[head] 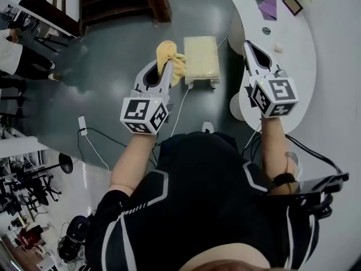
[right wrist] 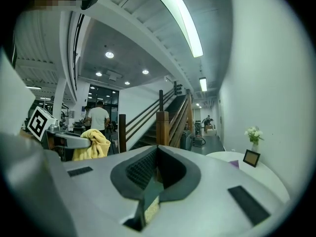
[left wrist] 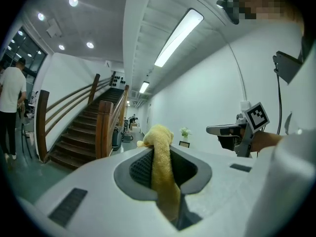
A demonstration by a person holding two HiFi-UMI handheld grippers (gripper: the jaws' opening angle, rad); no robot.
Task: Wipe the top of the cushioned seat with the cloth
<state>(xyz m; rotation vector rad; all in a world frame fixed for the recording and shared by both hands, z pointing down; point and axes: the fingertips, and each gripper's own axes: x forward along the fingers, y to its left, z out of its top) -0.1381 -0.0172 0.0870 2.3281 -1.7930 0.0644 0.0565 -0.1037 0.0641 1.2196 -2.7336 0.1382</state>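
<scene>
Black shirt [head: 208, 191] fills the near field; past it my left gripper [head: 164, 66] is clamped on a bunched fold of the yellow cloth [head: 171, 58], and my right gripper [head: 249, 47] is closed and empty over the edge of the white worktop [head: 293, 49]. The cushioned seat [head: 201, 58] stands on the floor just right of the cloth, and wiping looks not yet begun. Risks as I judge them: only a narrow fold is pinched, so drag across the cushion may pull it free, and a small seat could skid under pressure or snag the white cable [head: 181, 103].
</scene>
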